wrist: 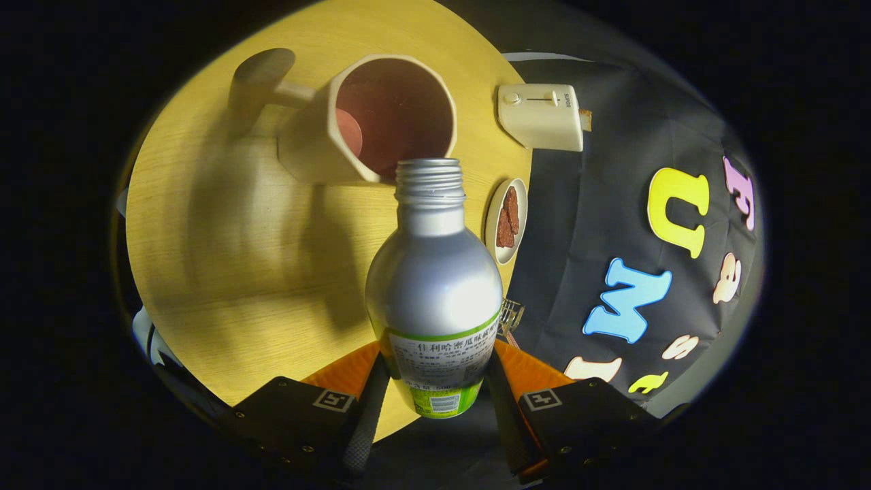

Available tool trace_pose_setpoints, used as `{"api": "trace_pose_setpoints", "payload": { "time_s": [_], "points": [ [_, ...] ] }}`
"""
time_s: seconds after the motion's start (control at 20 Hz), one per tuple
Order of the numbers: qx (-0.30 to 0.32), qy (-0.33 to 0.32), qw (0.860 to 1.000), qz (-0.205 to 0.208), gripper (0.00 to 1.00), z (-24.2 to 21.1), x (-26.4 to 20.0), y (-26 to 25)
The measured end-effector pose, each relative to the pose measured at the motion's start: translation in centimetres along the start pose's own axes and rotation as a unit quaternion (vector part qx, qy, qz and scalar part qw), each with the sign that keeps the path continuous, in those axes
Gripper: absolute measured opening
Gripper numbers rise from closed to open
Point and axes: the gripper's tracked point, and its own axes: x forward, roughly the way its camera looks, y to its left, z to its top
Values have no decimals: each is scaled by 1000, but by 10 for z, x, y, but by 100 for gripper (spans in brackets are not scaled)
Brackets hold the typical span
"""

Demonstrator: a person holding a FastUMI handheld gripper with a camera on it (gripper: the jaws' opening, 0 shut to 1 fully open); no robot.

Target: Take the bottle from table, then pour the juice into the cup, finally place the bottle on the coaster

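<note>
Silver bottle (434, 286) sits clamped between the fingers (435, 401), uncapped, tipped so its mouth hovers at the rim of the cup (381, 116) on the desk (224, 238). Pouring step, I'd say; next it needs more tilt, mouth kept over the opening.

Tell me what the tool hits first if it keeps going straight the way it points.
The tool, shut on the silver metal bottle, points at the beige faceted cup. The bottle's open neck would likely meet the cup's rim first, though depth is unclear.
</note>
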Motion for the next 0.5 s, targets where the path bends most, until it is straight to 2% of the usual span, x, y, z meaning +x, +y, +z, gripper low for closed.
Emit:
{"api": "trace_pose_setpoints", "payload": {
  "time_s": [0.5],
  "points": [
    [-48, 16, 999, 0, 75, -2, 0, -10]
  ]
}}
